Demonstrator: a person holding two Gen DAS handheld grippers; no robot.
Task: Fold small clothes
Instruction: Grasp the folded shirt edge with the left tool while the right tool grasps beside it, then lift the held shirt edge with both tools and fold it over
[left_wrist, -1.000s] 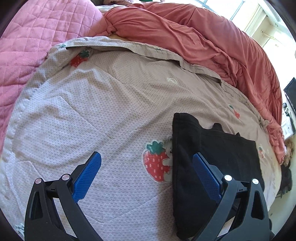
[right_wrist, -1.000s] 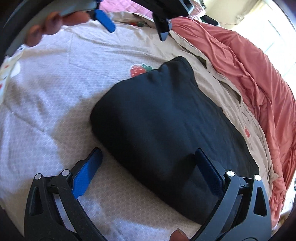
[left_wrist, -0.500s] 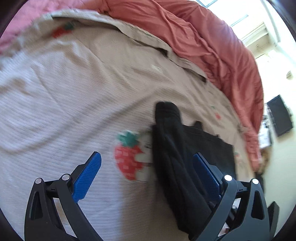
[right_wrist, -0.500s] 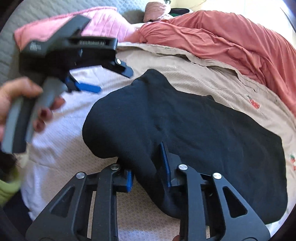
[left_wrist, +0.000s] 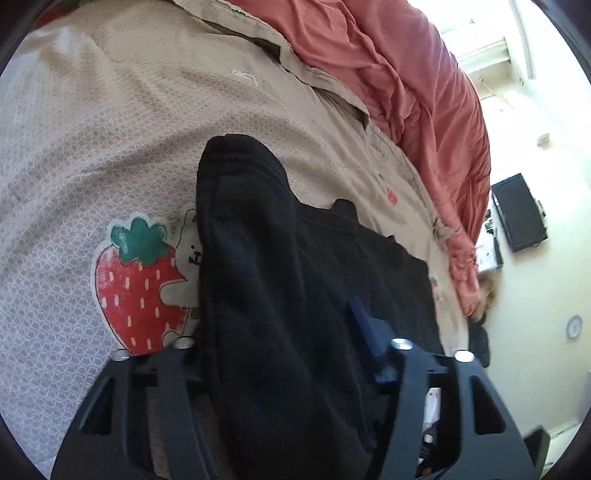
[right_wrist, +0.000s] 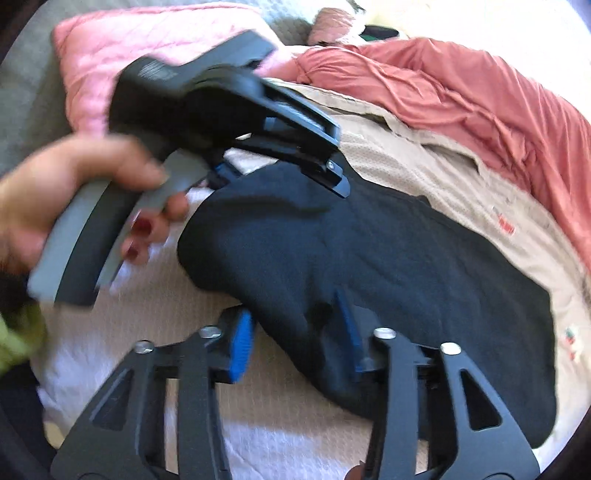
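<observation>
Now both of my hand-held grippers, left (left_wrist: 275, 341) and right (right_wrist: 295, 334), pinch the soft, floppy black garment (right_wrist: 388, 258) along its thick folded edge, which looks limp and light.

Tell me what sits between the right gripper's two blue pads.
In the right wrist view, a bunched edge of the black garment fills the gap of the right gripper; its blue pads close on the fabric.

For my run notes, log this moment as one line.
stage: gripping for fold | left gripper: shut on black garment | right gripper: shut on black garment | surface: strawberry-print blanket
</observation>
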